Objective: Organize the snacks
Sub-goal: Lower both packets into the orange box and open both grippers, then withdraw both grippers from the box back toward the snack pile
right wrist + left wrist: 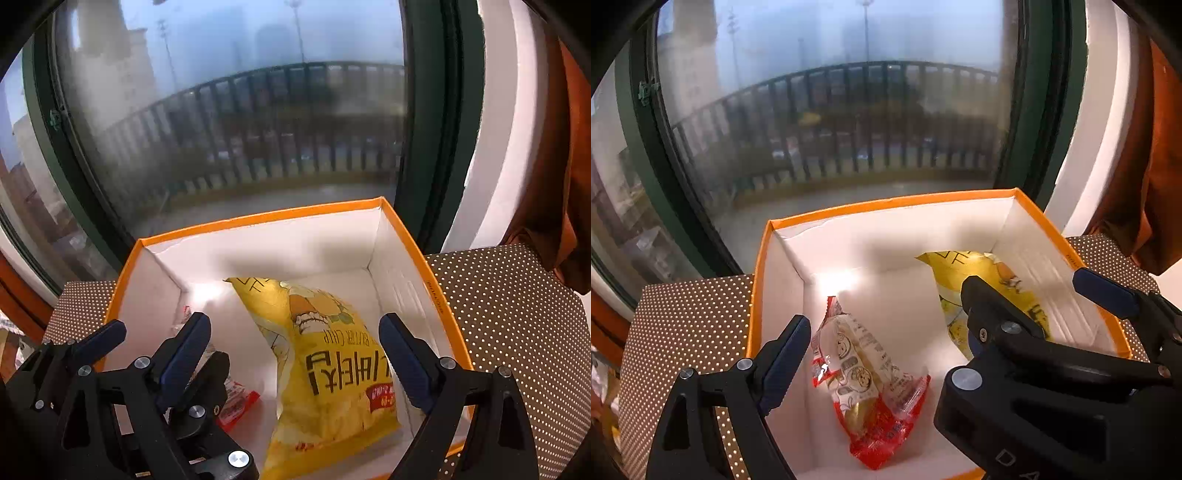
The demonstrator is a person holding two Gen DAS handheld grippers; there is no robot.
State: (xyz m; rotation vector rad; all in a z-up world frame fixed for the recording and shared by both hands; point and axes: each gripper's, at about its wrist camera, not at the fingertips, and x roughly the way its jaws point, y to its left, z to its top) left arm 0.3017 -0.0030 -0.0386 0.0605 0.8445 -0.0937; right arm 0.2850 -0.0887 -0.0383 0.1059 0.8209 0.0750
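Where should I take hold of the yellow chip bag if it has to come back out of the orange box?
Probably the near crimped end of the yellow chip bag, coming from above. It lies flat in the orange box, whose walls block a side approach. The right hand-held gripper already straddles it, open.

A large window [827, 110] with a dark green frame [1034, 110] looks onto a balcony railing [849, 122] and hazy buildings. White wall [1104, 129] and an orange curtain [1152, 166] stand right; a dotted brown tablecloth [517, 332] lies below.
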